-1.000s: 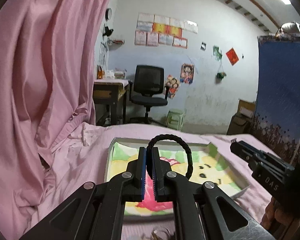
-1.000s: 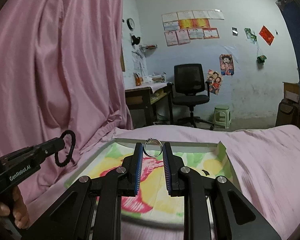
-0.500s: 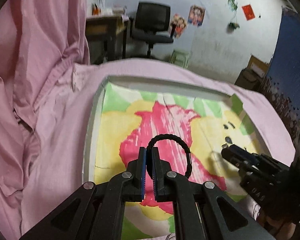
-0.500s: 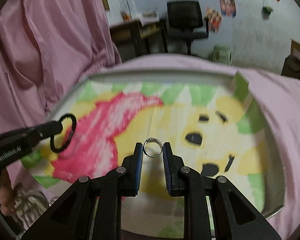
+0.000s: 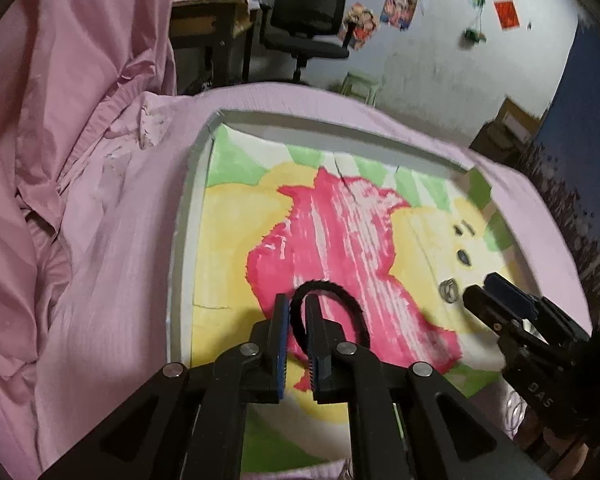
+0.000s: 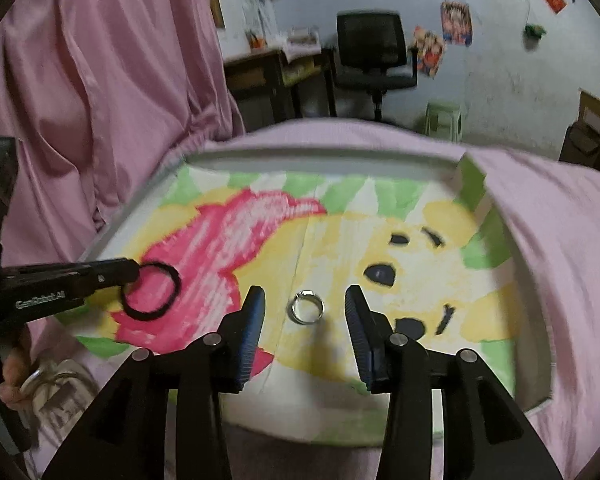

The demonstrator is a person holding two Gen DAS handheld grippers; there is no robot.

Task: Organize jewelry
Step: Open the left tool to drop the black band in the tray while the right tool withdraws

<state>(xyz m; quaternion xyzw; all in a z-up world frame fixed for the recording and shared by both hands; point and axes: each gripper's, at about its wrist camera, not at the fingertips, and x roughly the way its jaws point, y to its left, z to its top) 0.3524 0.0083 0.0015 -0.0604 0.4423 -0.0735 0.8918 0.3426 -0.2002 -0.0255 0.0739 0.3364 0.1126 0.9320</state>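
Where the silver ring (image 6: 307, 307) lies flat on the yellow part of the painted tray (image 6: 312, 160), the right gripper (image 6: 305, 312) stands spread wide around it, touching nothing. The left gripper (image 5: 296, 312) is nearly closed, pinching a black hair tie (image 5: 332, 300) over the tray's pink patch. Pink cloth (image 6: 560, 216) surrounds the tray.

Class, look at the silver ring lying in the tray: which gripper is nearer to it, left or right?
Right. The right gripper stands open with the silver ring lying between its fingers; the left gripper is off to the side, shut on the black hair tie.
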